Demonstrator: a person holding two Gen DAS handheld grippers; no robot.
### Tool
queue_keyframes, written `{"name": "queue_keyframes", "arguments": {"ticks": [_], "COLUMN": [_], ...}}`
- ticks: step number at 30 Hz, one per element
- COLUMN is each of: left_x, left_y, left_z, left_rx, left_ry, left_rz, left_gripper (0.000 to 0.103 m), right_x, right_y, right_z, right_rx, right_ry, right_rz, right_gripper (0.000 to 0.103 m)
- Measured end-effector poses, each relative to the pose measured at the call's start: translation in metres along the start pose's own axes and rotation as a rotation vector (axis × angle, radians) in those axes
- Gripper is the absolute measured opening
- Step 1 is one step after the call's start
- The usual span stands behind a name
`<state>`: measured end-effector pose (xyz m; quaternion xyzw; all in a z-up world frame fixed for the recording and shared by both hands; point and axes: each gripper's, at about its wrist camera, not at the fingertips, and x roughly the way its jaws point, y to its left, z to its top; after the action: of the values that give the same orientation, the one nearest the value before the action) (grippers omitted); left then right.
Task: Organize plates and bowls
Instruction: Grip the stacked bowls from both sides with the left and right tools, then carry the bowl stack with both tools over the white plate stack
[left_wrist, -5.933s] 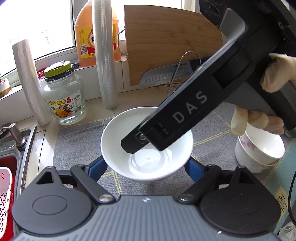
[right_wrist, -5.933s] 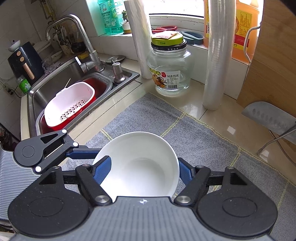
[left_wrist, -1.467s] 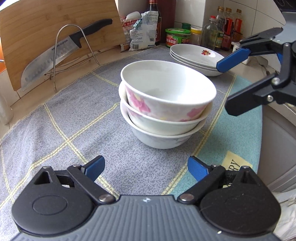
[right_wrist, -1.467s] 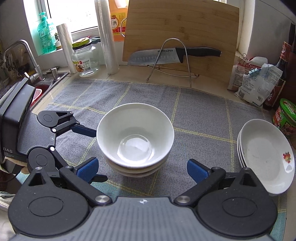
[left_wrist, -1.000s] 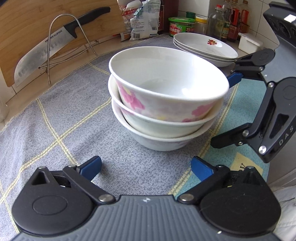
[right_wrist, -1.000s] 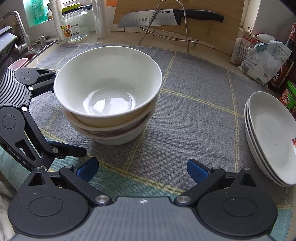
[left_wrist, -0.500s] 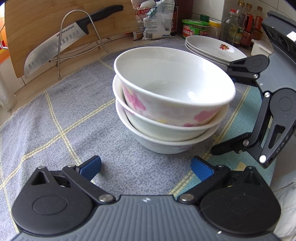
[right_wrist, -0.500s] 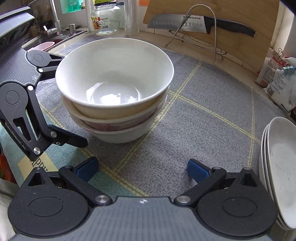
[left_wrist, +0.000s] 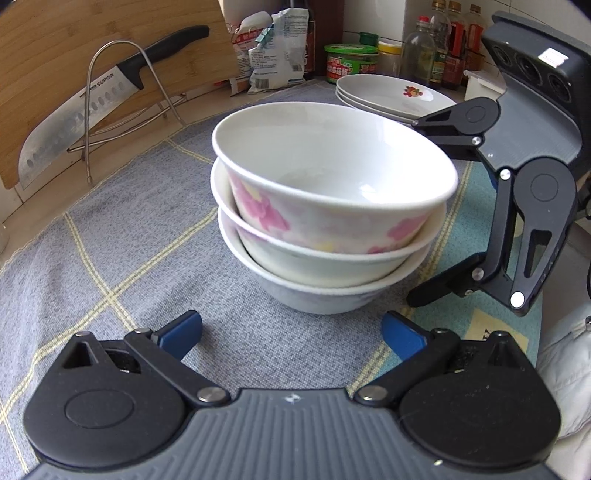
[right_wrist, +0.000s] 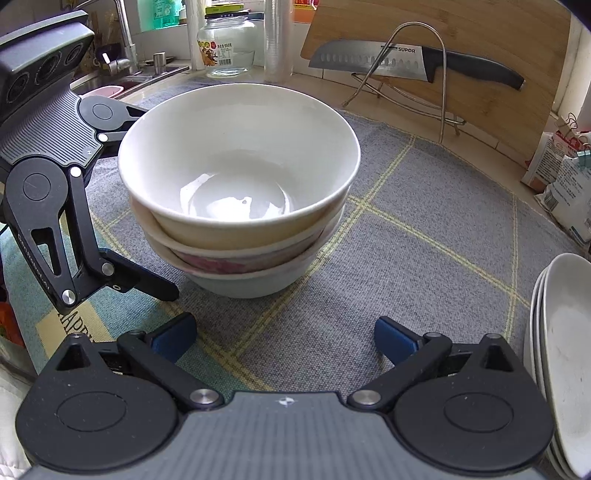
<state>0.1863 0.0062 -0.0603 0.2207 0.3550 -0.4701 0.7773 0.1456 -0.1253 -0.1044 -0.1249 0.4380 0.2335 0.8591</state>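
Observation:
A stack of three white bowls with pink flower prints stands on the grey checked mat; it also shows in the right wrist view. My left gripper is open and empty, just in front of the stack. My right gripper is open and empty, on the stack's other side. Each gripper's open jaws flank the stack without touching it. A stack of white plates lies beyond the bowls, and shows in the right wrist view at the right edge.
A knife on a wire rack leans against a wooden cutting board at the back. Snack bags, jars and sauce bottles stand by the plates. A glass jar and sink lie far left.
Both grippers have moved in closer to the bowl stack from opposite sides and dropped lower. Earlier, a single white bowl was carried from near the sink onto the stack.

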Motion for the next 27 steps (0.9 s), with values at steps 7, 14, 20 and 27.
{"name": "queue_keyframes", "arguments": {"ticks": [7,14,20,27], "left_x": [0.000,0.001,0.002,0.004], "left_y": [0.012,0.012,0.012,0.015], "left_z": [0.003,0.010,0.018,0.025], "left_rx": [0.134,0.267,0.316,0.336], "left_ry": [-0.019,-0.024,-0.008,0.001], "left_rz": [-0.078,-0.131,-0.184,-0.223], "left_gripper": [0.101,0.094,0.089,0.083], "right_x": [0.004,0.009,0.009,0.005], "right_y": [0.003,0.007,0.009,0.007], "right_z": [0.013,0.025,0.037,0.039], "right_rx": [-0.066,-0.181,-0.254,-0.272], "right_ry": [0.040,0.057,0.059,0.066], "right_rz": [0.020,0.059,0.096,0.123], "right_gripper": [0.103,0.103,0.100,0.092]}}
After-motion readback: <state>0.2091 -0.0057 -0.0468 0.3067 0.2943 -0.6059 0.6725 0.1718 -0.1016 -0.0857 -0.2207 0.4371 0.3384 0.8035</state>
